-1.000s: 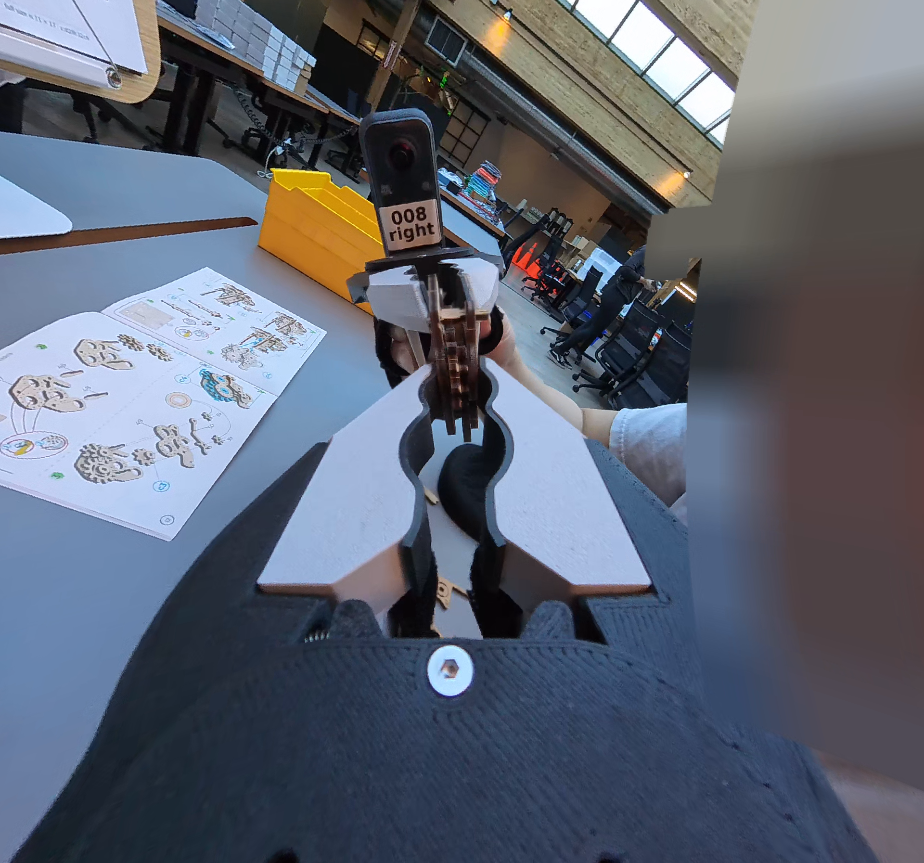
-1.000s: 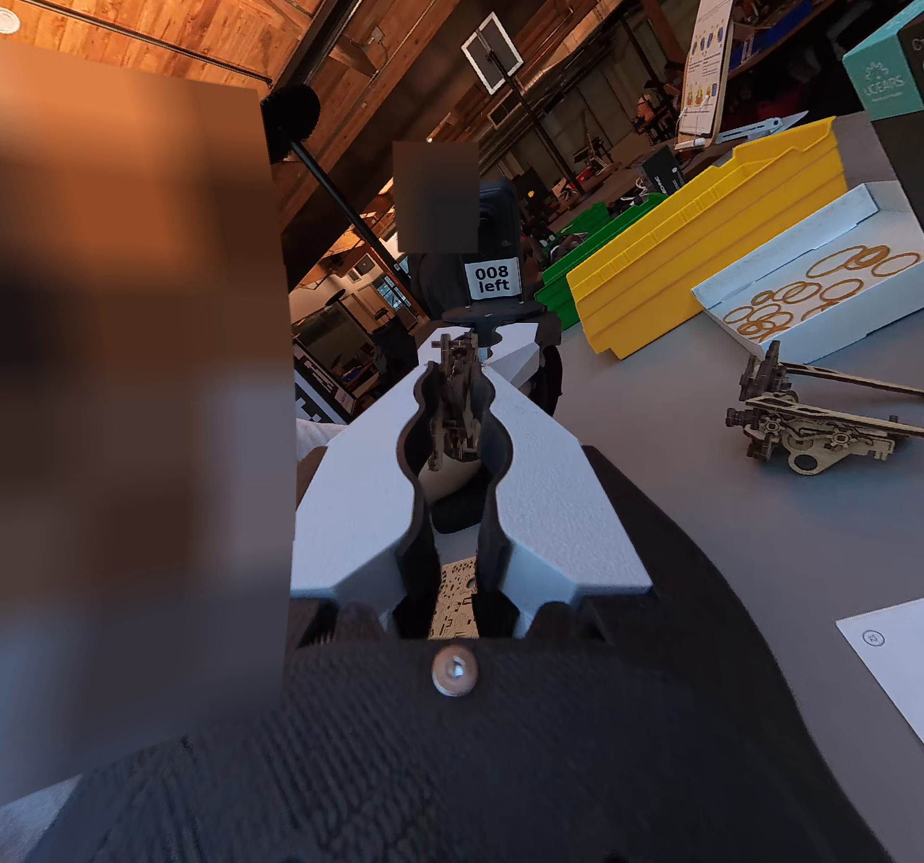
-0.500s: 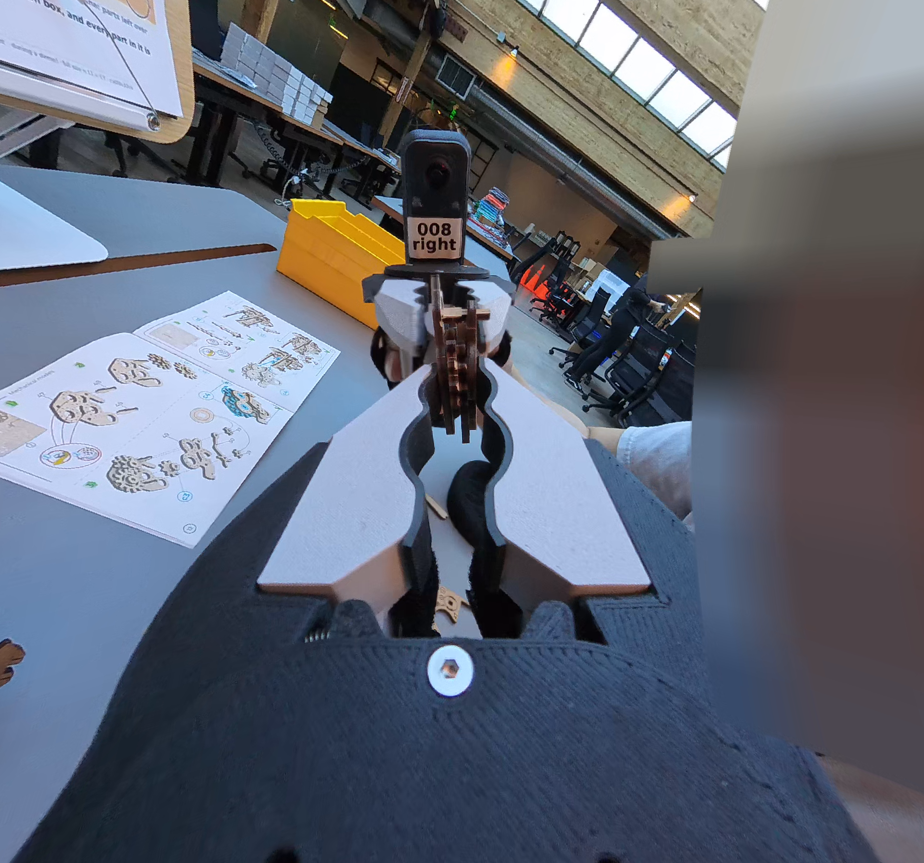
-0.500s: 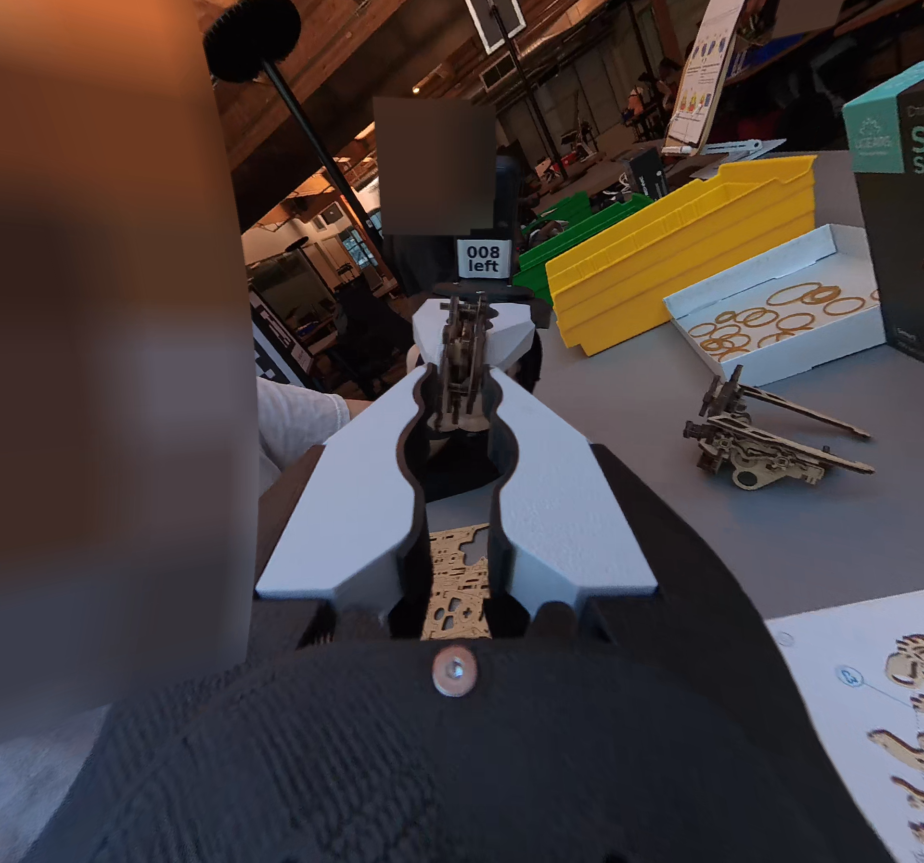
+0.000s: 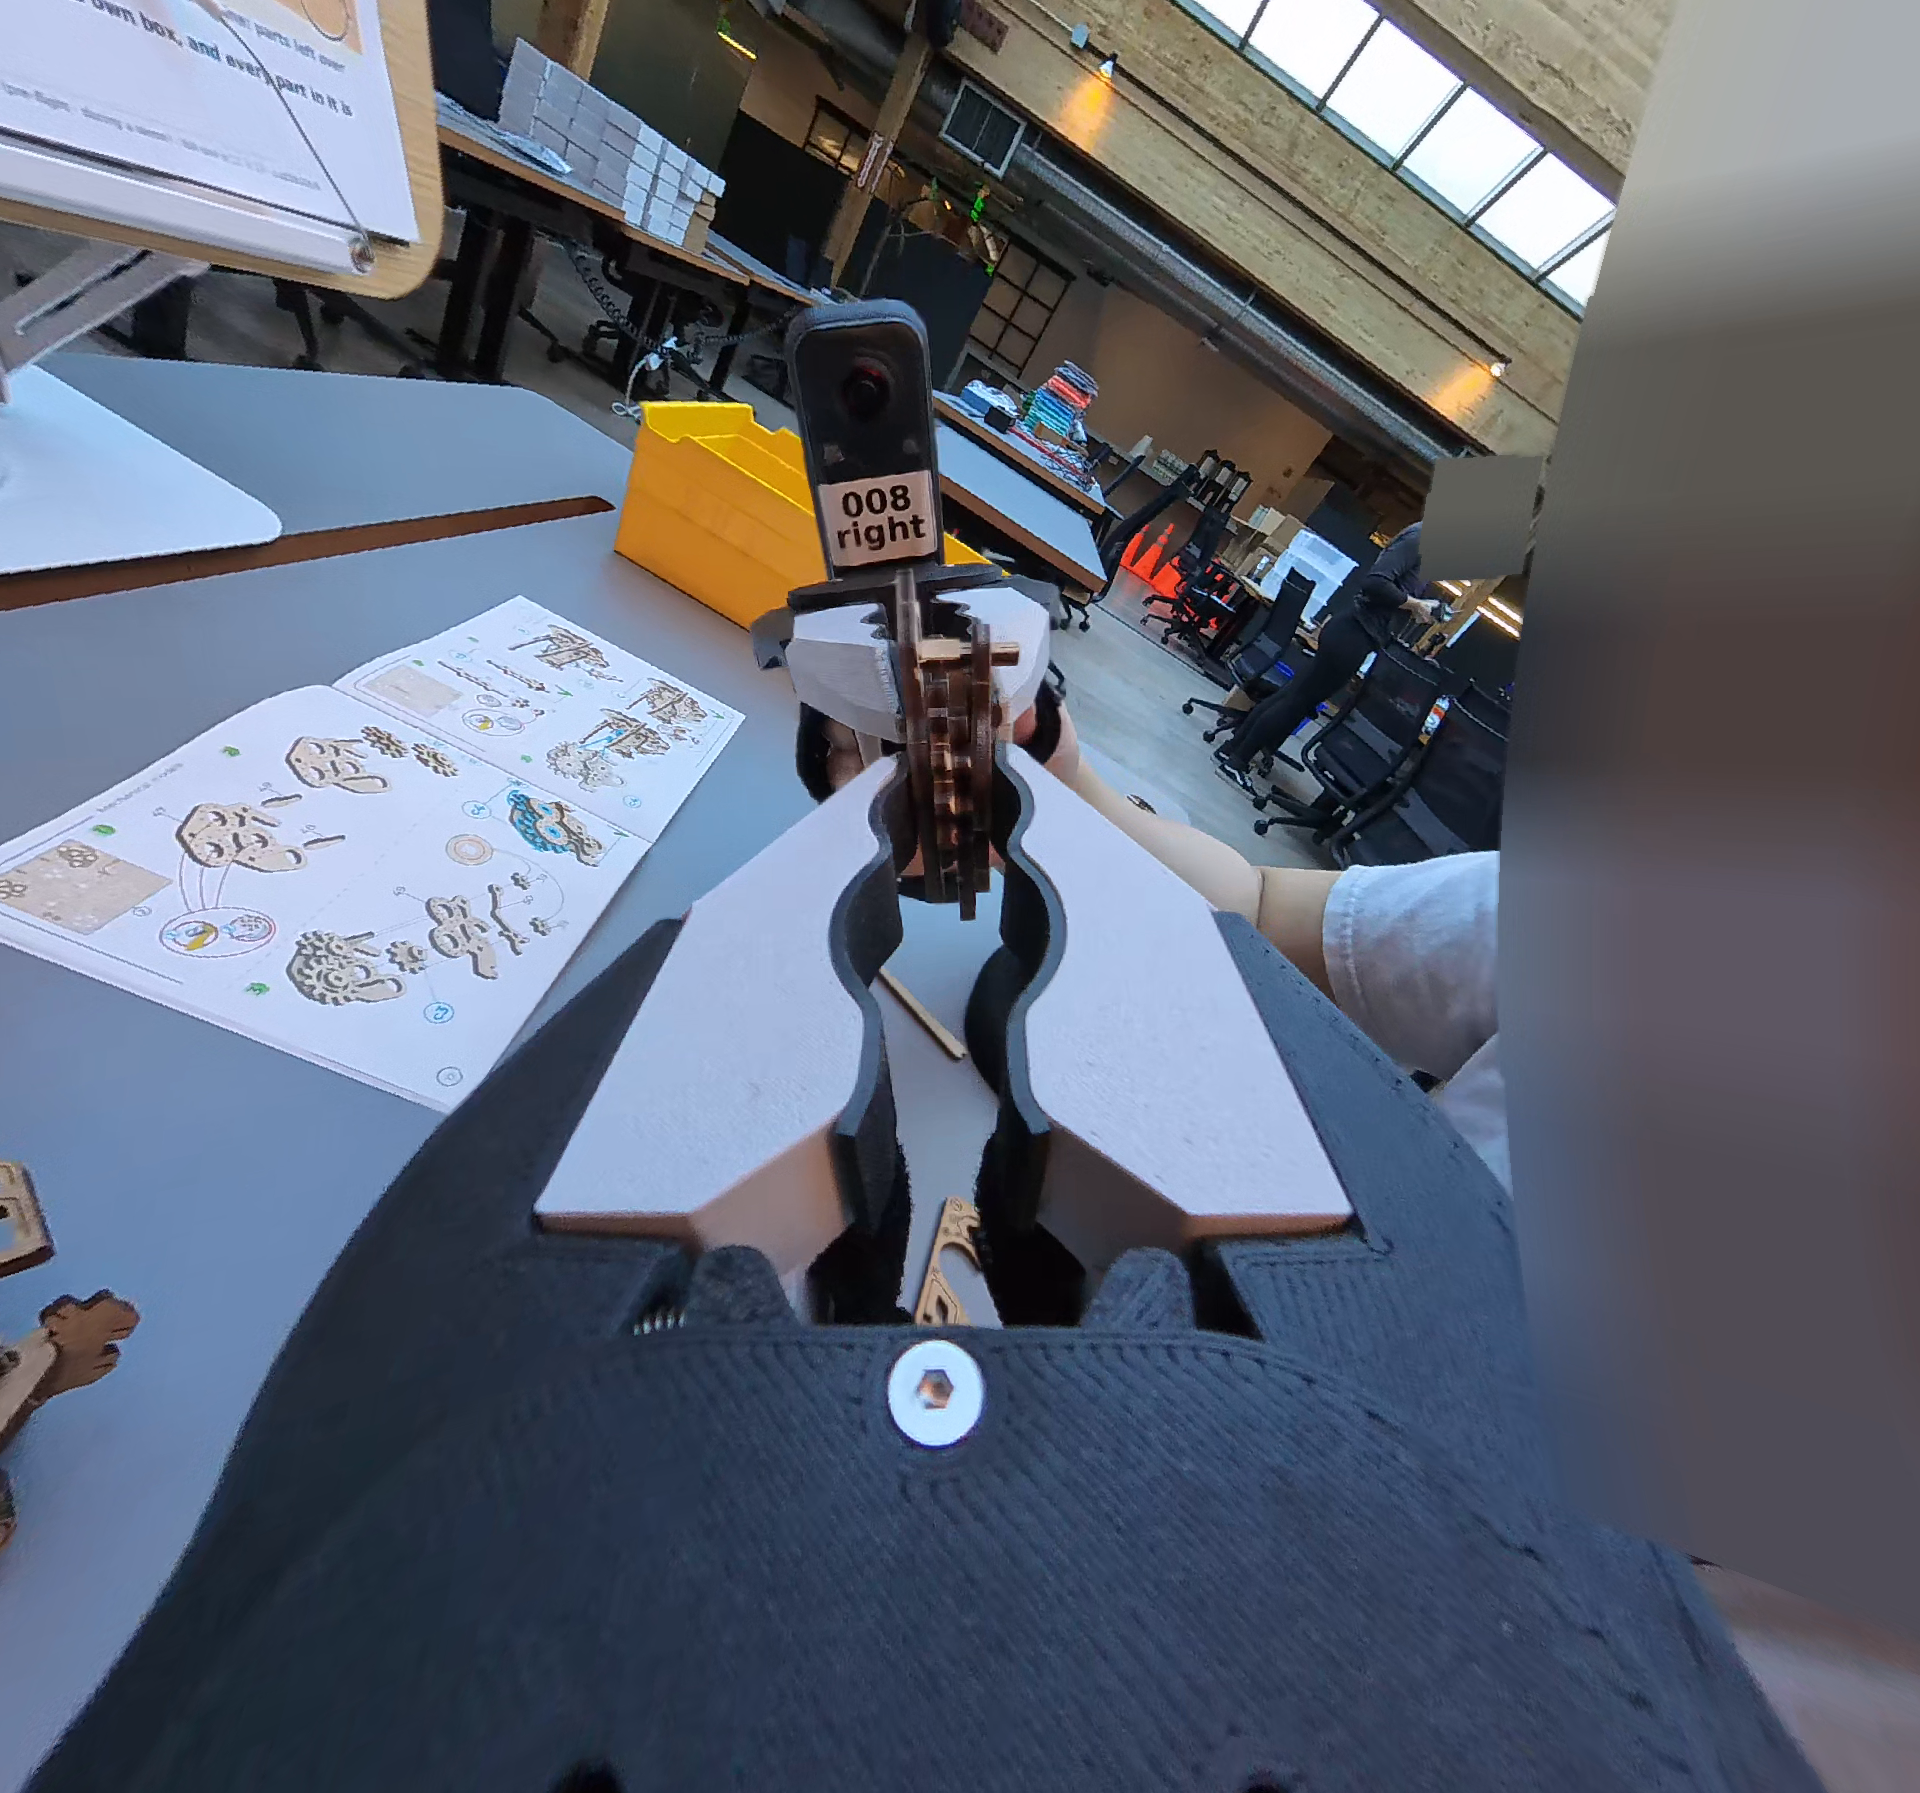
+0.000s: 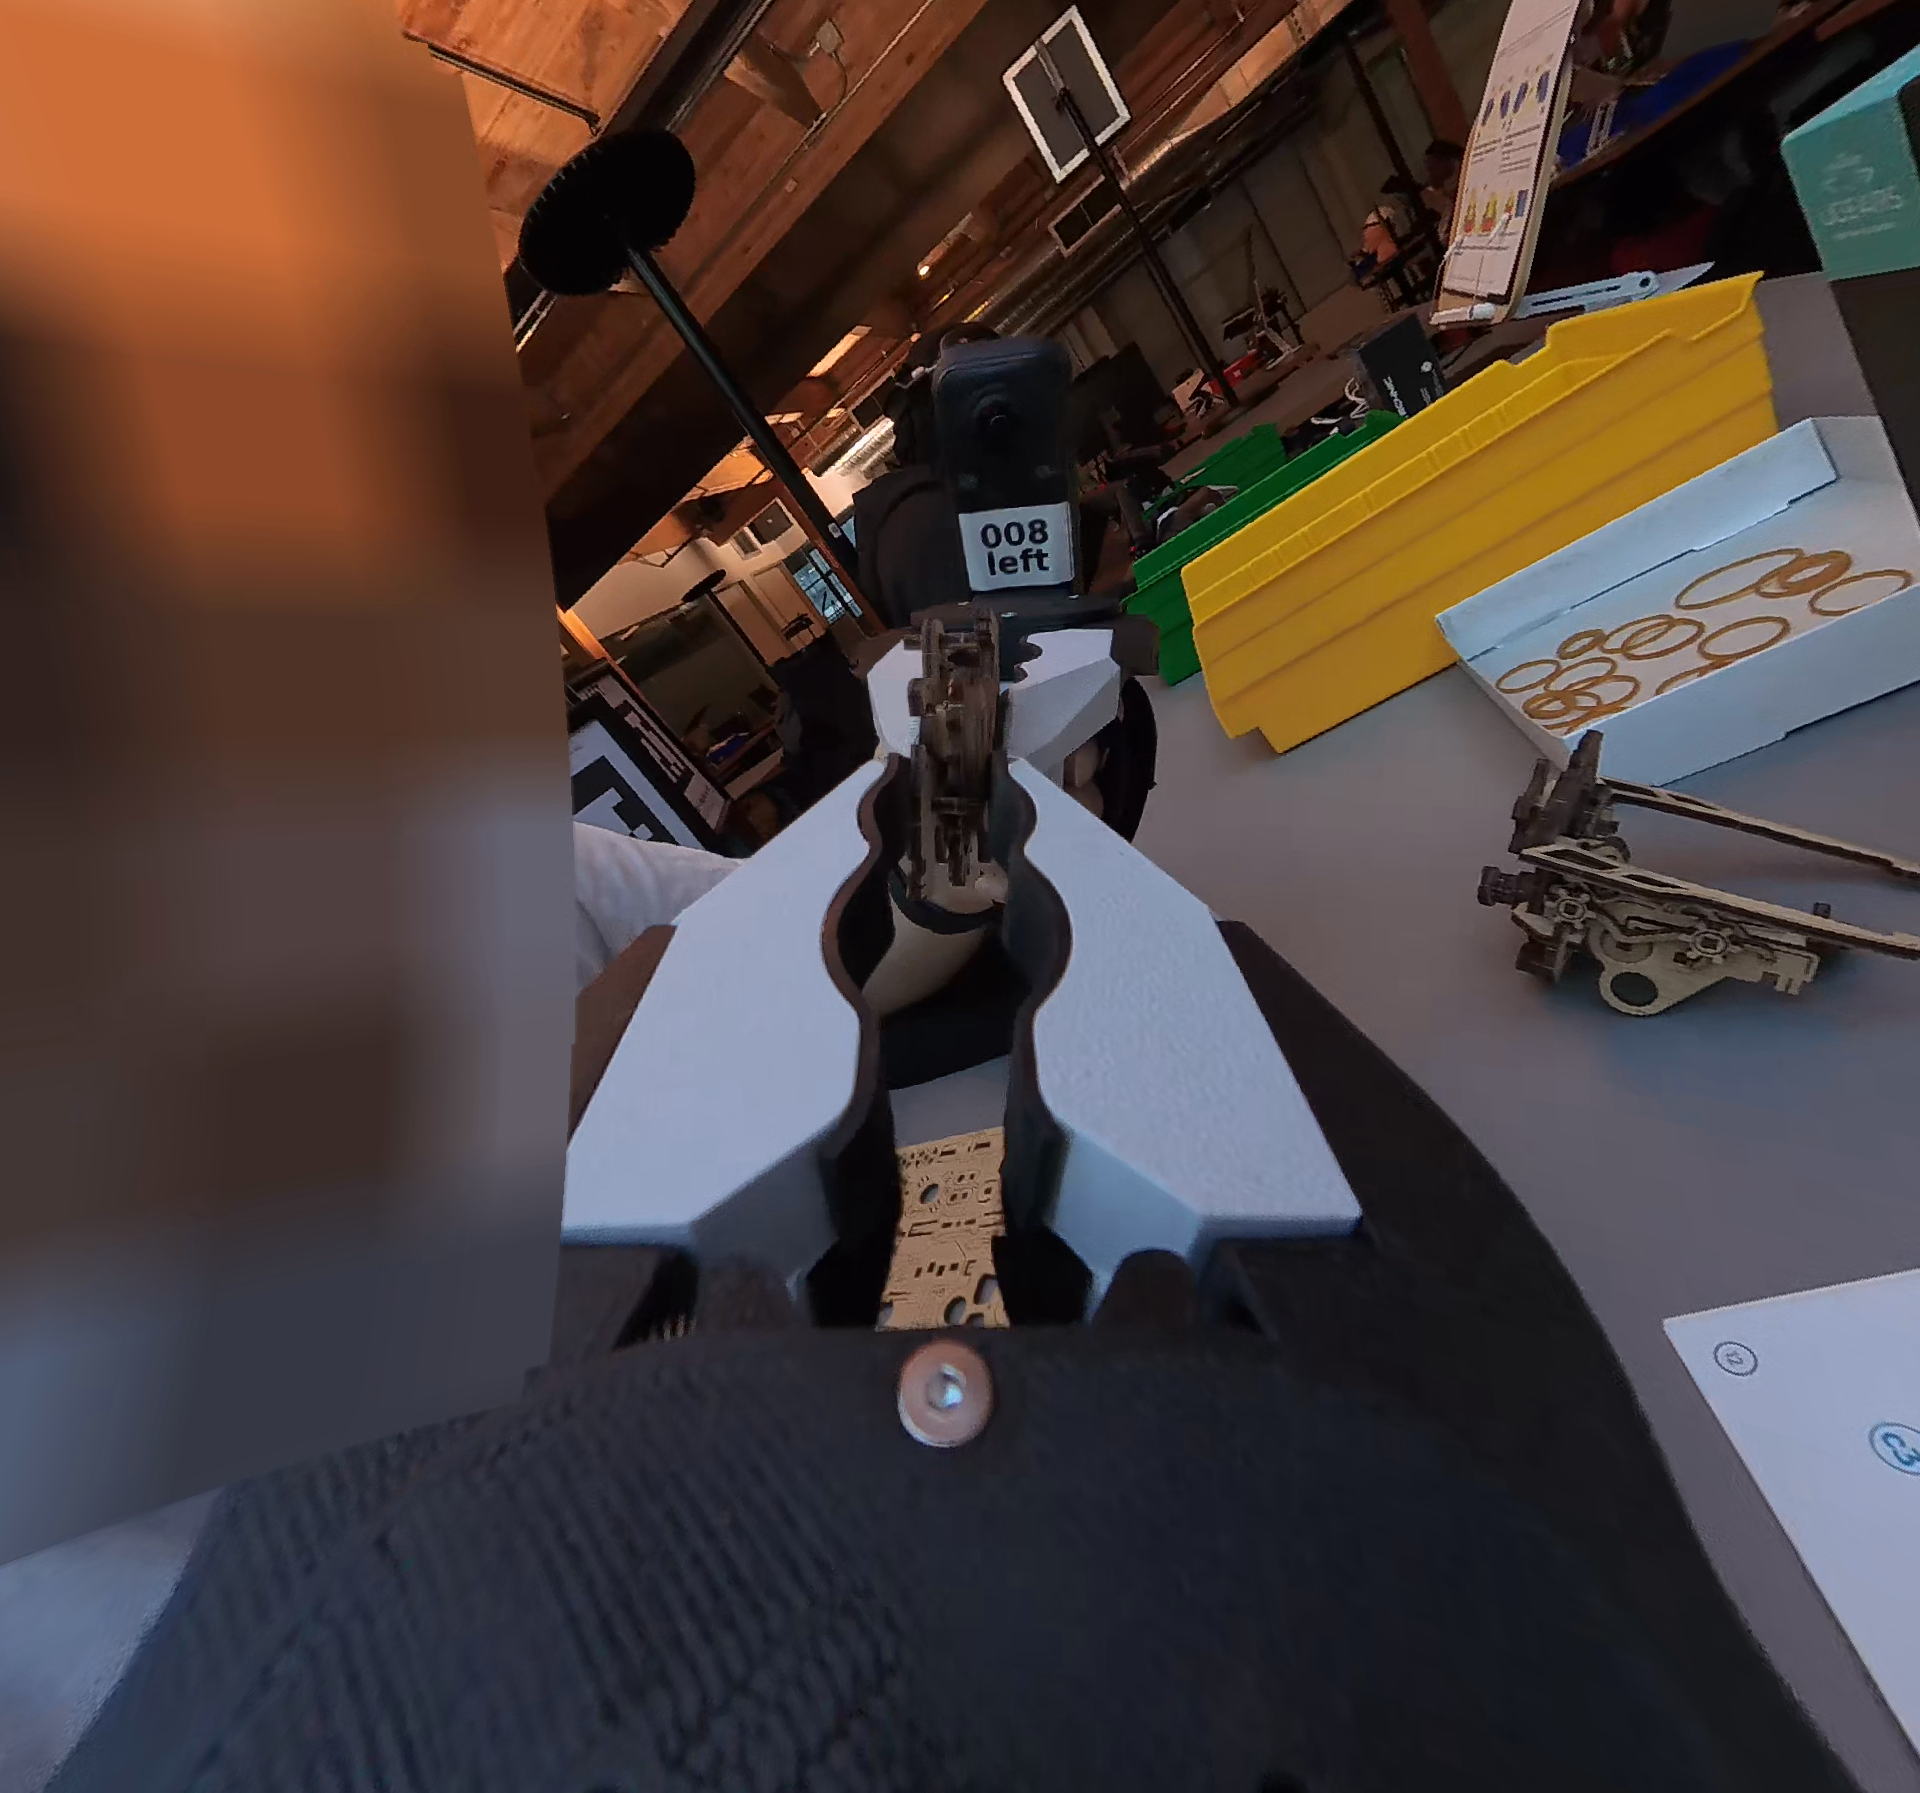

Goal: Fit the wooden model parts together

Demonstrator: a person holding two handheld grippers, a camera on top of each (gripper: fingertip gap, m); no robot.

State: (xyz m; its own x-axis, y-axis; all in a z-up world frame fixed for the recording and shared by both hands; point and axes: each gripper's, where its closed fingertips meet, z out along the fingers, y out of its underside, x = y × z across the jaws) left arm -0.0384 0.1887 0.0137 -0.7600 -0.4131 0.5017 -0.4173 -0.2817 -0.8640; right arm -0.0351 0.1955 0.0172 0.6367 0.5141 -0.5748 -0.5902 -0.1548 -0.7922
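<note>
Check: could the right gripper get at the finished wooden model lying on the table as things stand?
Probably not yet: the right gripper is shut on the small wooden assembly, shared with the left gripper. The path to the finished wooden model itself looks clear.

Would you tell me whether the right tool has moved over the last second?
Yes: the right tool has risen against the yellow bin behind it.

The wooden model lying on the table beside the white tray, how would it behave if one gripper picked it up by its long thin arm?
The wooden model looks light, being thin cut-out sheet. Its long arm is slender, so it would probably flex or snap. The bulk sits at the other end, so it would likely sag or swing. Gripping the thicker body seems safer.
</note>
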